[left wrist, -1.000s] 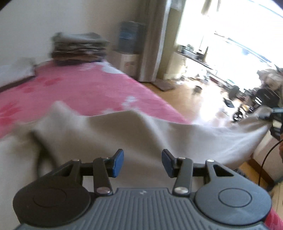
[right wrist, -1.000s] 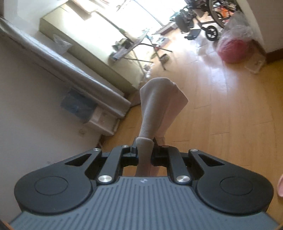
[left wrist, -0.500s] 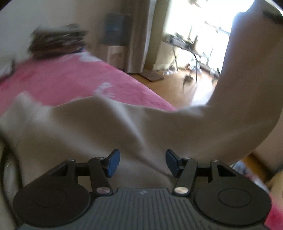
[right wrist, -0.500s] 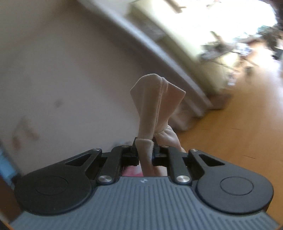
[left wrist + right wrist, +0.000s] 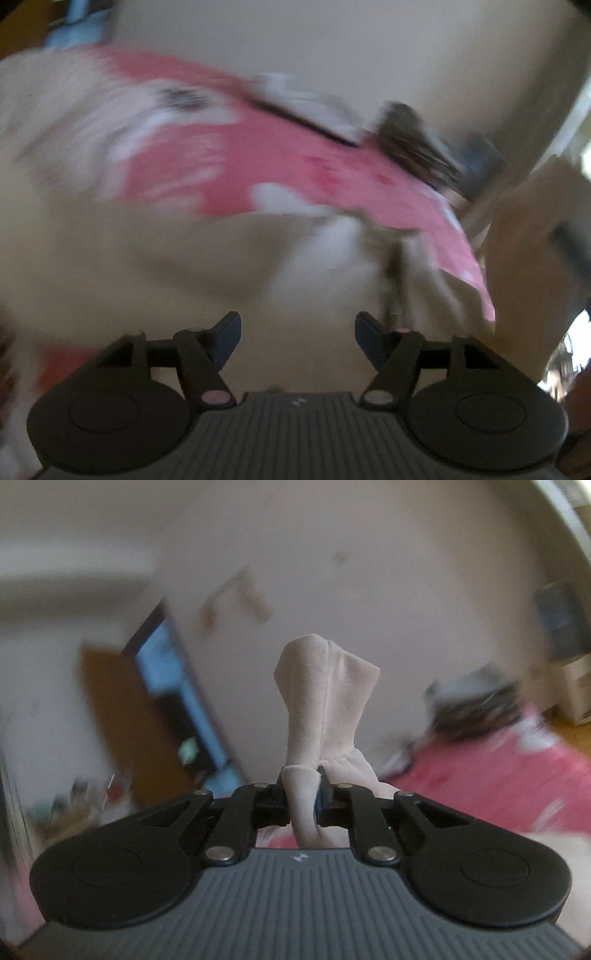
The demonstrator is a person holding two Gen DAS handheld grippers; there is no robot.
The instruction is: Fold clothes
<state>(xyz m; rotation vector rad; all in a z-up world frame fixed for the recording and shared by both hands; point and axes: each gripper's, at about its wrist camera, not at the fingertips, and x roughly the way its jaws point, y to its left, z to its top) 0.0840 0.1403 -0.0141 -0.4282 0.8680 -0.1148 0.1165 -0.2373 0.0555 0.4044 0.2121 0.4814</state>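
1. a home, most likely a bedroom: a wide bed under a pink cover with pale flower shapes (image 5: 280, 162) fills the left wrist view and shows again in the right wrist view (image 5: 491, 775).
2. a blurred dark stack of folded clothes (image 5: 476, 709) sits at the far end of the bed, against a plain off-white plastered wall (image 5: 369, 554).
3. a brown wooden door (image 5: 122, 720) stands to the left, and a strip of warm wooden floor (image 5: 569, 734) runs beside the bed.
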